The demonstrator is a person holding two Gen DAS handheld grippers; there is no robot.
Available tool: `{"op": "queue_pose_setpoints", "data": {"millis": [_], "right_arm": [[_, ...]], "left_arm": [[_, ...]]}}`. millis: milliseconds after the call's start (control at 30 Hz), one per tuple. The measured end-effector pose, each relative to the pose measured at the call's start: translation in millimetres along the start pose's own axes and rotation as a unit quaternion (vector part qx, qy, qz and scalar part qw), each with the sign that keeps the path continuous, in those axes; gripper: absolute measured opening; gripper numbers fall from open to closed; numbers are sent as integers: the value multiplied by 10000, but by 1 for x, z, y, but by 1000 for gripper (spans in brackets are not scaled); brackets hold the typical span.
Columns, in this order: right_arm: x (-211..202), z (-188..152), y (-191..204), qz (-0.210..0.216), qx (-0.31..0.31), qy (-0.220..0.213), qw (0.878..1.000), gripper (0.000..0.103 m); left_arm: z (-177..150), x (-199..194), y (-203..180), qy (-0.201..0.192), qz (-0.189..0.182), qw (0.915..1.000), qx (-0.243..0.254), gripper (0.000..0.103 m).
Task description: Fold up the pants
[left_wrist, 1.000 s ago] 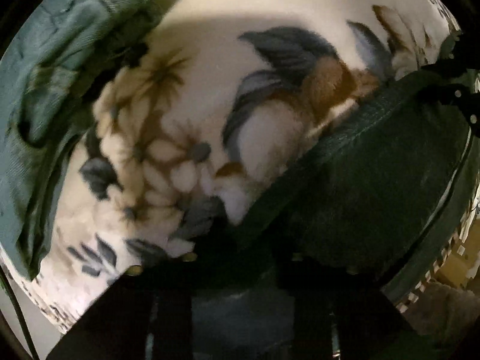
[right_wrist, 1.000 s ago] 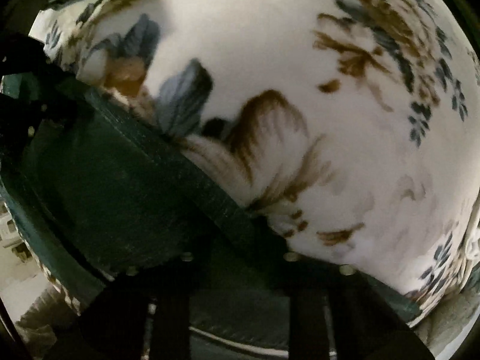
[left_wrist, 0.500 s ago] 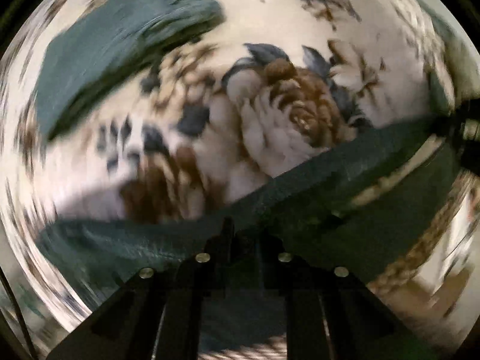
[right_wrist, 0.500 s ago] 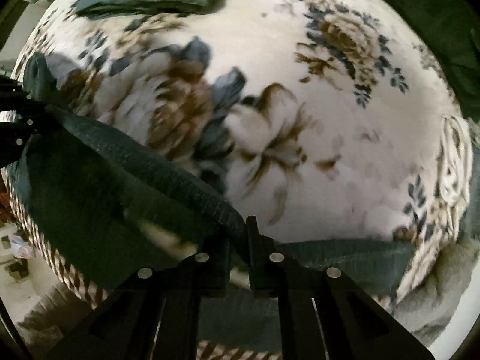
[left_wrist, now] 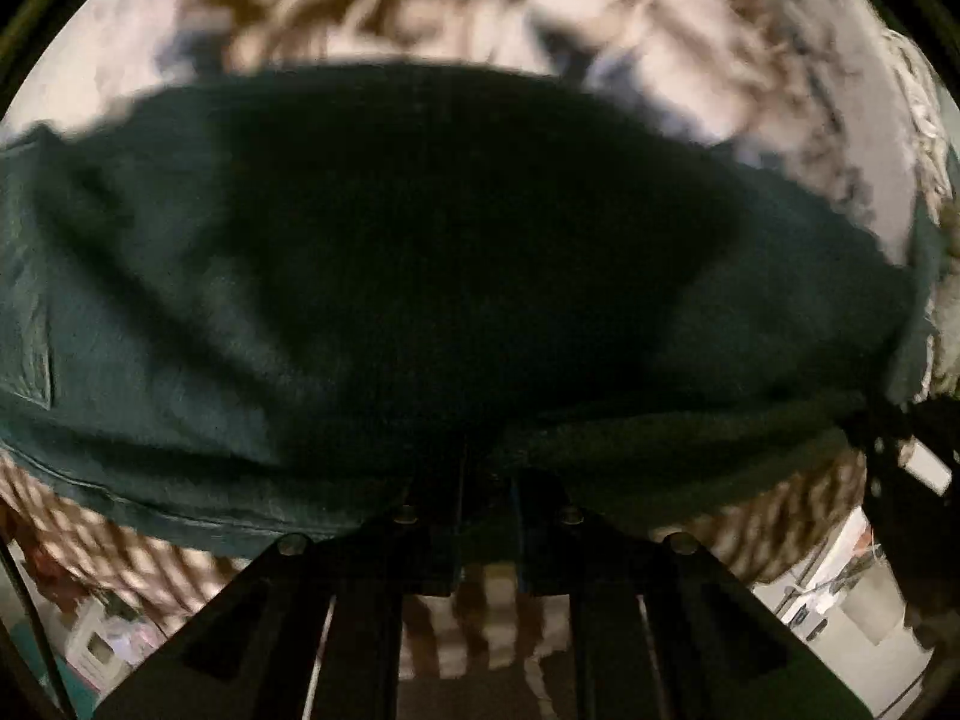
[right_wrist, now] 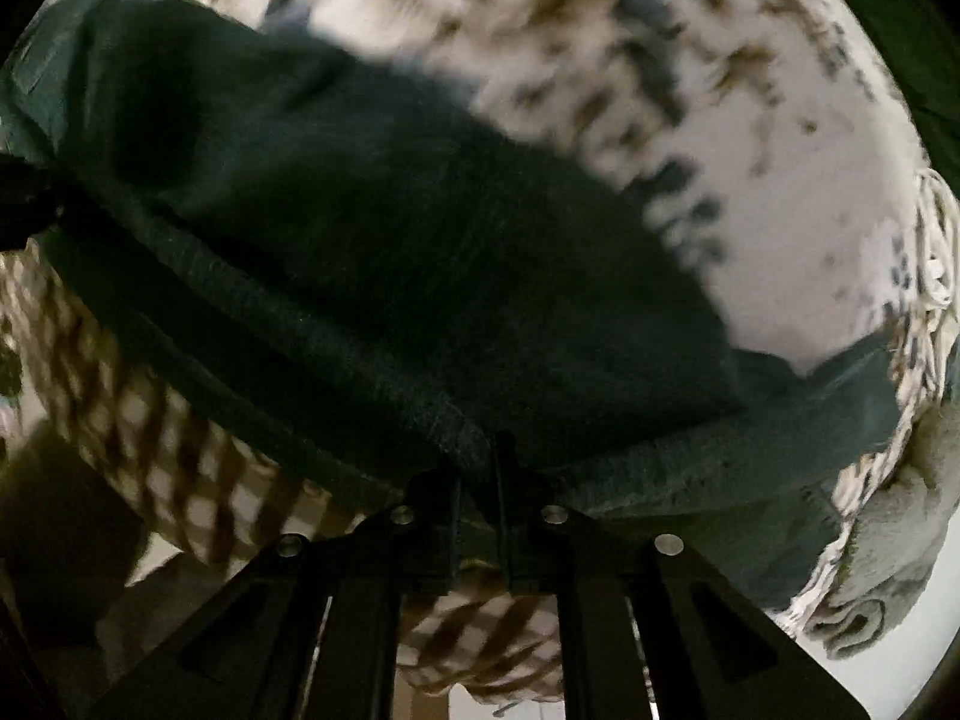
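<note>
The dark green pants (left_wrist: 420, 276) spread across a cream floral blanket (left_wrist: 690, 48) on a bed. My left gripper (left_wrist: 485, 480) is shut on an edge of the pants, the cloth pinched between its black fingers. My right gripper (right_wrist: 477, 474) is shut on another edge of the same pants (right_wrist: 390, 252). The cloth stretches between the two grippers. The right gripper shows at the far right of the left wrist view (left_wrist: 900, 450), and the left gripper shows at the far left of the right wrist view (right_wrist: 24, 198). Both views are blurred by motion.
The blanket's brown-and-white lattice border (right_wrist: 150, 432) hangs over the bed's near edge. A rolled grey towel or cloth (right_wrist: 888, 540) lies at the lower right. A woven white trim (right_wrist: 936, 264) runs along the right side. Room clutter (left_wrist: 840, 588) shows below the bed edge.
Both grippers have pulled back toward the bed's near edge and lifted the pants edge. The pants now cover much more of each view. The other green cloth at the top is out of view.
</note>
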State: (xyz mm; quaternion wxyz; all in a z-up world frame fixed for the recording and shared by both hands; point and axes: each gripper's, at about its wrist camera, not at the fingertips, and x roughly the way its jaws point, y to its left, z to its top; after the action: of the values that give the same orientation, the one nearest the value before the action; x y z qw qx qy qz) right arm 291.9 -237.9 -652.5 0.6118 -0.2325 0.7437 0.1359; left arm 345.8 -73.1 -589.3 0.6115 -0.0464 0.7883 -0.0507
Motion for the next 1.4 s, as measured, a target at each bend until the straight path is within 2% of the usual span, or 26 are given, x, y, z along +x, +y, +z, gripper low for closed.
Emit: {"op": "queue_pose_setpoints", "data": {"millis": [133, 200, 233, 267, 300, 333, 400, 433, 467, 567, 633, 733, 800, 833, 867, 900, 933, 967, 1000, 1067, 1100, 1167, 1200, 1267, 1333, 1400], "right_arm": [[11, 0, 4, 8, 195, 175, 9997, 20], [5, -1, -7, 482, 655, 209, 9965, 44], [-1, -2, -14, 733, 902, 160, 9931, 73], [-9, -7, -23, 1059, 1236, 62, 9866, 90], [-19, -12, -33, 1332, 1573, -48, 9785, 90], [-26, -16, -41, 1483, 1827, -115, 9718, 90], [-42, -28, -62, 1734, 2429, -290, 9540, 90], [-48, -36, -80, 1773, 2839, -399, 9415, 90], [-55, -45, -99, 1792, 3273, -479, 9265, 90], [-60, -64, -158, 1560, 4363, -596, 8841, 91], [-50, -67, -198, 1285, 4901, -578, 8602, 91], [-16, -63, -252, 961, 5337, -379, 8393, 90], [13, -55, -272, 951, 5372, -77, 8380, 87], [20, -53, -272, 908, 5310, 48, 8425, 69], [23, -56, -272, 754, 5282, 157, 8456, 43], [17, -69, -273, 691, 5392, -2, 8394, 34], [10, -84, -272, 663, 5563, -135, 8282, 21], [4, -100, -271, 652, 5755, -221, 8149, 19], [-4, -127, -269, 689, 6081, -316, 7902, 19], [-4, -170, -260, 770, 6492, -281, 7562, 18], [0, -186, -256, 823, 6615, -178, 7452, 19], [22, -219, -245, 1404, 6888, 13, 7112, 20], [36, -234, -239, 1946, 7099, -47, 6769, 20], [42, -250, -236, 2452, 7298, -423, 6368, 20], [35, -260, -234, 2409, 7377, -758, 6261, 25], [28, -259, -239, 2318, 7448, -986, 6179, 43]], "left_arm": [[0, -2, -13, -169, 219, 9996, 66, 12], [-3, -15, -28, -244, 394, 9988, 140, 15], [-5, -25, -33, -297, 423, 9986, 124, 17], [-9, -39, -37, -407, 424, 9982, 109, 18], [-12, -51, -41, -539, 427, 9976, 102, 19], [-14, -65, -45, -661, 449, 9967, 109, 26], [-15, -83, -52, -800, 546, 9952, 103, 52], [-14, -91, -57, -905, 639, 9938, 103, 87], [-10, -101, -61, -1069, 746, 9914, 84, 102], [17, -119, -88, -1606, 1029, 9815, 186, 102], [28, -109, -96, -1628, 1142, 9797, 245, 102], [45, -82, -112, -1637, 1082, 9801, 285, 102], [50, -79, -121, -1630, 1125, 9793, 408, 102], [52, -75, -129, -1603, 1116, 9795, 500, 102], [54, -72, -136, -1561, 1113, 9797, 585, 102], [54, -71, -141, -1545, 1091, 9799, 635, 102], [53, -70, -147, -1541, 1037, 9801, 703, 102], [48, -70, -154, -1567, 995, 9794, 792, 102], [45, -69, -157, -1585, 994, 9787, 848, 102], [37, -65, -165, -1536, 951, 9788, 961, 102], [34, -60, -169, -1503, 947, 9791, 987, 102], [29, -52, -175, -1401, 932, 9802, 1043, 102], [27, -47, -177, -1347, 934, 9807, 1067, 102], [22, -41, -180, -1282, 953, 9811, 1089, 102], [21, -38, -181, -1275, 1014, 9805, 1099, 102], [21, -34, -181, -1247, 1050, 9807, 1079, 102]]}}
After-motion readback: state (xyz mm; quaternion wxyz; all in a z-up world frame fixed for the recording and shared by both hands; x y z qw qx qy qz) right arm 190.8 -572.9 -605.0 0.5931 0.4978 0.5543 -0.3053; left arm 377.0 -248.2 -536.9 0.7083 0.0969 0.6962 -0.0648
